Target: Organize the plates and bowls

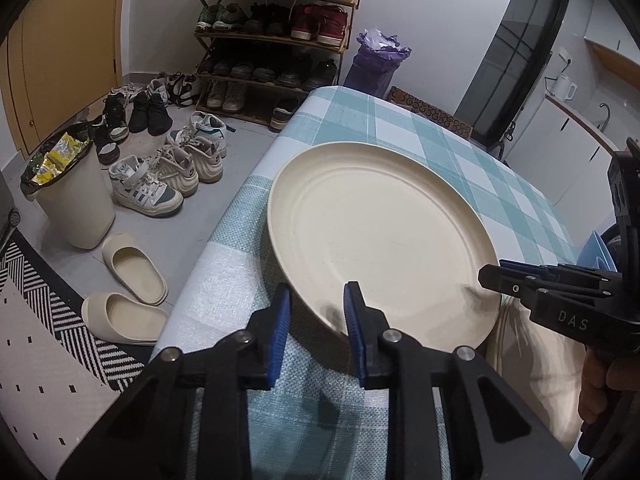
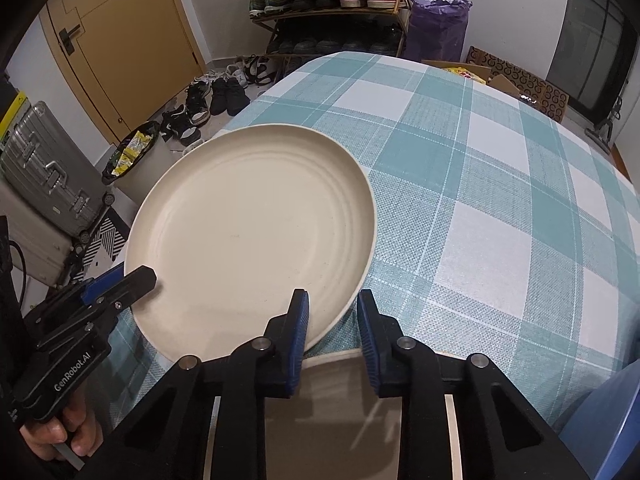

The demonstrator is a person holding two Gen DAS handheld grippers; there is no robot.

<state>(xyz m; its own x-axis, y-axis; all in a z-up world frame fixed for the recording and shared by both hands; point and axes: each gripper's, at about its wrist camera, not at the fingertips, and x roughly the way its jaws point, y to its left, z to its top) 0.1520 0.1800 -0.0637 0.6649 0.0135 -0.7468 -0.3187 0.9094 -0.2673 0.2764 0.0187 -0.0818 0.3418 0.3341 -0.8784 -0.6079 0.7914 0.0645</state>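
Cream-coloured and ringed with shallow grooves, a large dinner plate (image 1: 376,240) sits at the near corner of a table dressed in a teal-and-white checked tablecloth (image 2: 500,200), its near rim overhanging the cloth's edge. That overhang looks deliberate: it leaves the rim free to be pinched from above and below.

Two hand-held grippers have taken it up. The left gripper (image 1: 316,316) is clamped on the plate's near rim, one blue pad (image 1: 354,312) lying on the upper face and its partner dropping below the edge. The right gripper (image 2: 334,320) bites the rim further round in the same way, its jaws drawn together on the thin edge. A grip at two separated points would keep so wide and flat a dish from tipping, which appears to be the reason for using both.

No bowls or other plates are visible, so the sorting seems barely begun.

Beyond the table, a shoe rack (image 1: 276,36) stands against the far wall, loose sneakers (image 1: 168,172) scattered before it, a bin (image 1: 74,200) beside them.
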